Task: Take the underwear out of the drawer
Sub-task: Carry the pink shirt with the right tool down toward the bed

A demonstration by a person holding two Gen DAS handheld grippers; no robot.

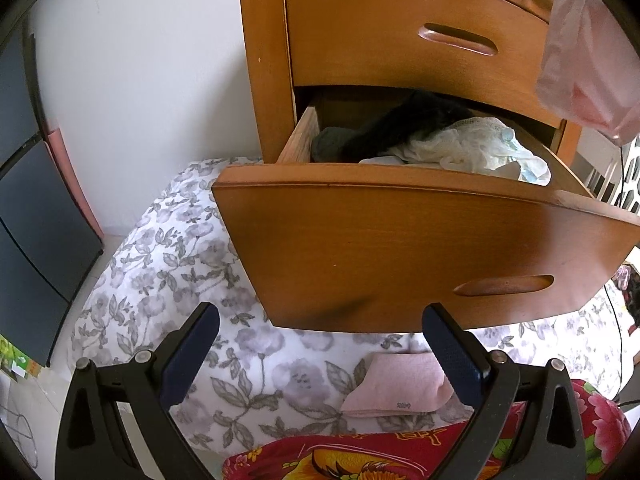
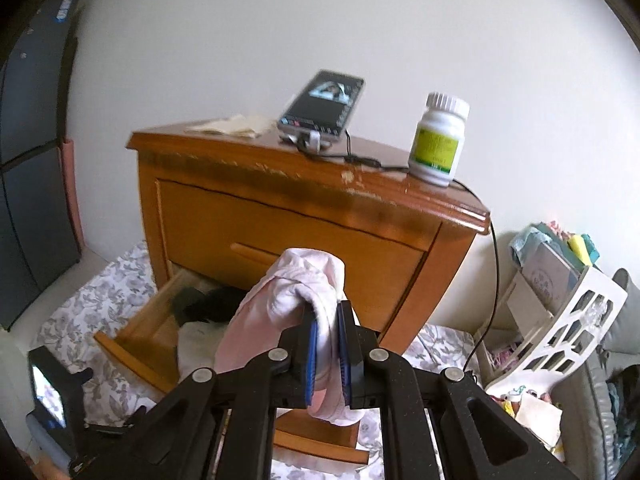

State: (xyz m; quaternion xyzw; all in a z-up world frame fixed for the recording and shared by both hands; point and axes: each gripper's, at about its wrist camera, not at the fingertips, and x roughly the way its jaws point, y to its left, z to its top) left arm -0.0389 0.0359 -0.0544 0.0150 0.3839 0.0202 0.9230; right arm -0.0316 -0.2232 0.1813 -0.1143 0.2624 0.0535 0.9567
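Note:
My right gripper (image 2: 327, 320) is shut on pale pink underwear (image 2: 280, 304), which hangs from the pads above and in front of the open lower drawer (image 2: 136, 336). The same pink underwear (image 1: 588, 60) dangles at the upper right of the left wrist view. The drawer (image 1: 400, 248) of the wooden nightstand (image 2: 304, 216) stands pulled out, with black and white garments (image 1: 440, 140) inside. My left gripper (image 1: 320, 344) is open, low in front of the drawer front, with nothing between its fingers.
On the nightstand top stand a phone on a holder (image 2: 322, 106), a white pill bottle (image 2: 438, 140) and a folded cloth (image 2: 232, 124). A folded pink cloth (image 1: 400, 388) lies on the floral bedding (image 1: 168, 272). A white rack (image 2: 560, 312) stands at right, a dark cabinet (image 2: 32, 160) at left.

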